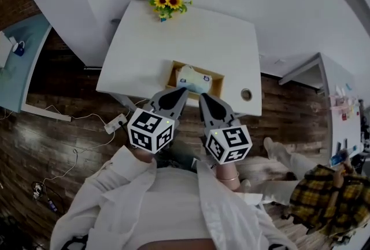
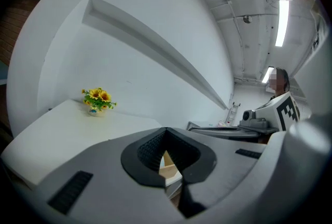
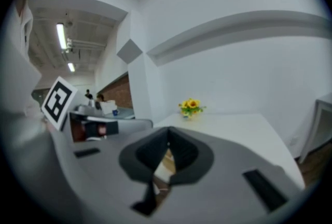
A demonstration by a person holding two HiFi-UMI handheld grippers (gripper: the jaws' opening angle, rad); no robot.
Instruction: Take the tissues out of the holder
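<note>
A wooden tissue holder (image 1: 216,77) stands at the near edge of a white table (image 1: 173,46), and a pale blue-and-white pack of tissues (image 1: 192,78) sits in it. Both grippers hover just short of the table's near edge and point at the holder. My left gripper (image 1: 178,92) is shut with nothing in it, its tips beside the holder's left front corner. My right gripper (image 1: 203,98) is shut and empty too, just before the holder's front. In the left gripper view the left gripper (image 2: 166,132) shows a sliver of the holder (image 2: 168,165) behind its closed tips. The right gripper (image 3: 168,145) looks the same.
A small pot of sunflowers (image 1: 167,0) stands at the table's far edge. A round cable hole (image 1: 247,94) lies right of the holder. A power strip (image 1: 115,123) with cables lies on the wooden floor at the left. Plaid cloth (image 1: 326,197) and another desk are at the right.
</note>
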